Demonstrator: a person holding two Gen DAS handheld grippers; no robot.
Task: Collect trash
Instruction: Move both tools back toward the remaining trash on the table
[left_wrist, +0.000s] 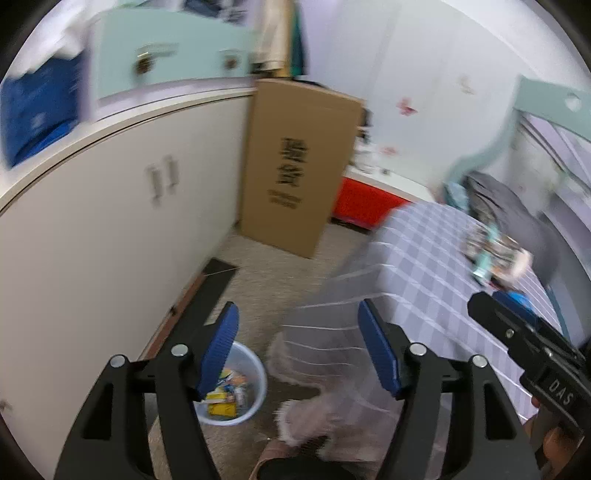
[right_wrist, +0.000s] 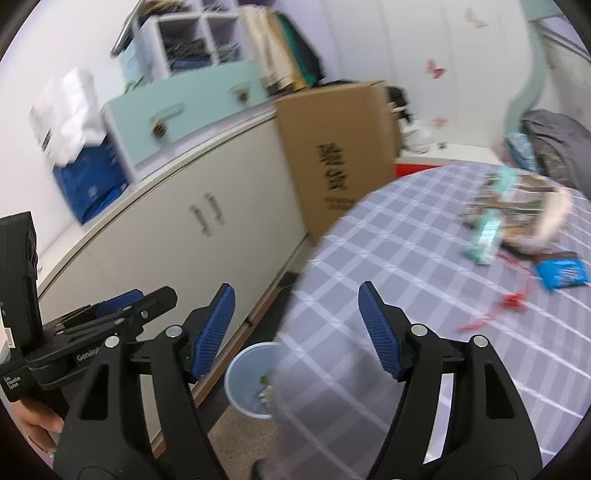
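A pale blue trash bin stands on the floor beside the bed, with yellow and coloured wrappers inside; it also shows in the right wrist view. My left gripper is open and empty above the bin and the bed's edge. My right gripper is open and empty over the edge of the checked bedspread. On the bed lie a blue wrapper, a teal packet, red scraps and a pile of mixed wrappers. The right gripper also shows in the left wrist view.
White cabinets run along the left. A tall cardboard box leans at their far end. A red box sits behind it. Grey clothing lies at the bed's far side. A slipper is on the floor.
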